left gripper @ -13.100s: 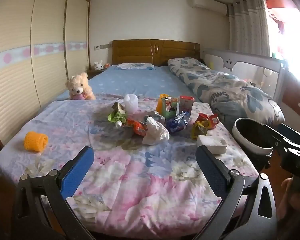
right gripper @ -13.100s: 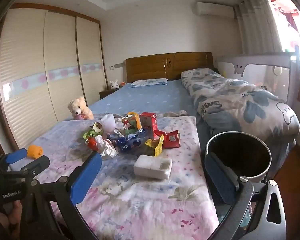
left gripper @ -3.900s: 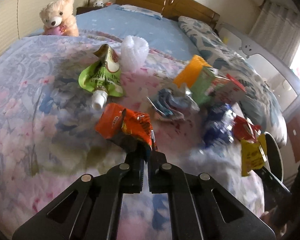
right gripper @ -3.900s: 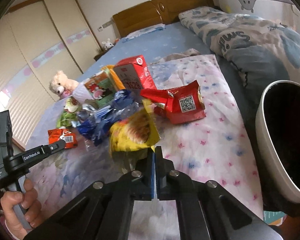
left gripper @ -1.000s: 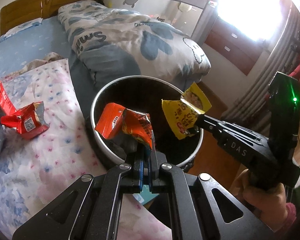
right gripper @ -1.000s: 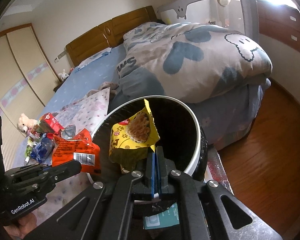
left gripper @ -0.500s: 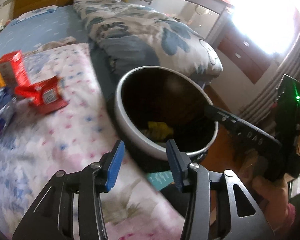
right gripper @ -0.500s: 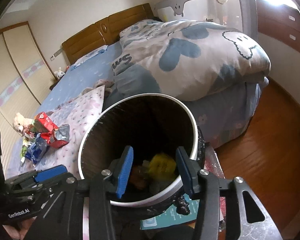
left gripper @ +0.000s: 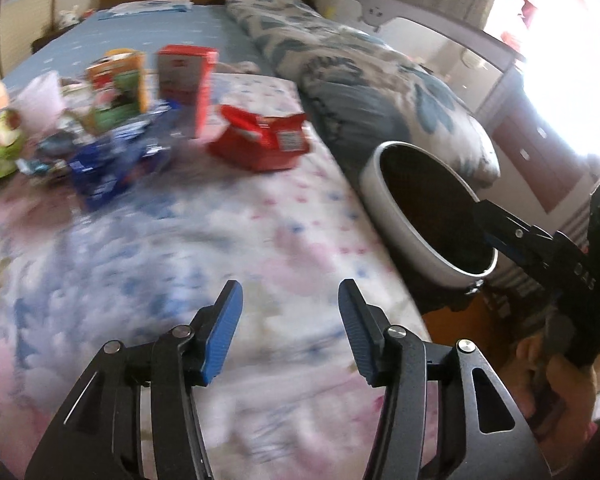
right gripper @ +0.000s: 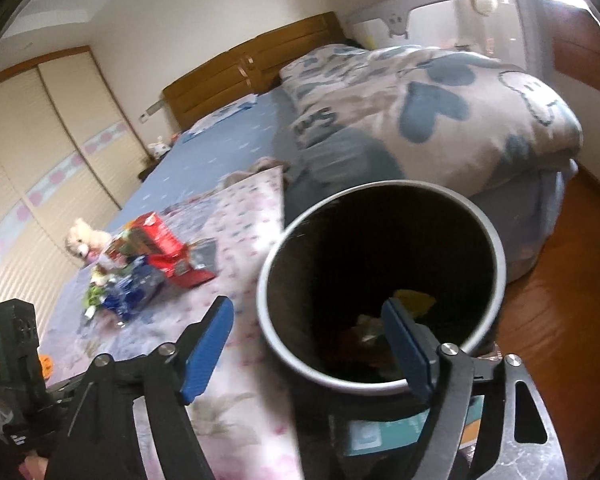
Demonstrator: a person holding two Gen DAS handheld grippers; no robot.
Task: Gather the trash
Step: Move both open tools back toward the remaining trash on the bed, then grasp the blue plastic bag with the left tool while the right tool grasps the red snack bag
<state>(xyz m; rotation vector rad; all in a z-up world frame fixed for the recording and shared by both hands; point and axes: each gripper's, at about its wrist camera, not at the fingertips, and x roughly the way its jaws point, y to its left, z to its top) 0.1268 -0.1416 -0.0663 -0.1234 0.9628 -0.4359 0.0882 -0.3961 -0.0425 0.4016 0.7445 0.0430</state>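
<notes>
My left gripper hangs over the floral bedspread, its jaws opening with nothing between them. Beyond it lies the blurred trash pile: a red packet, a red carton, a blue wrapper and a green-orange carton. The white-rimmed bin stands at the bed's right edge. My right gripper hovers at the bin's near rim, its jaws opening and empty. A yellow packet lies inside the bin beside darker trash.
A rolled blue-patterned duvet lies behind the bin. A teddy bear sits at the far left of the bed. Wooden floor runs to the right of the bin, and a teal booklet lies by its base.
Both grippers let go of their packets over the bin, and the packets fell in. The left gripper then swung left over the bedspread towards the pile. The right jaws spread wider.
</notes>
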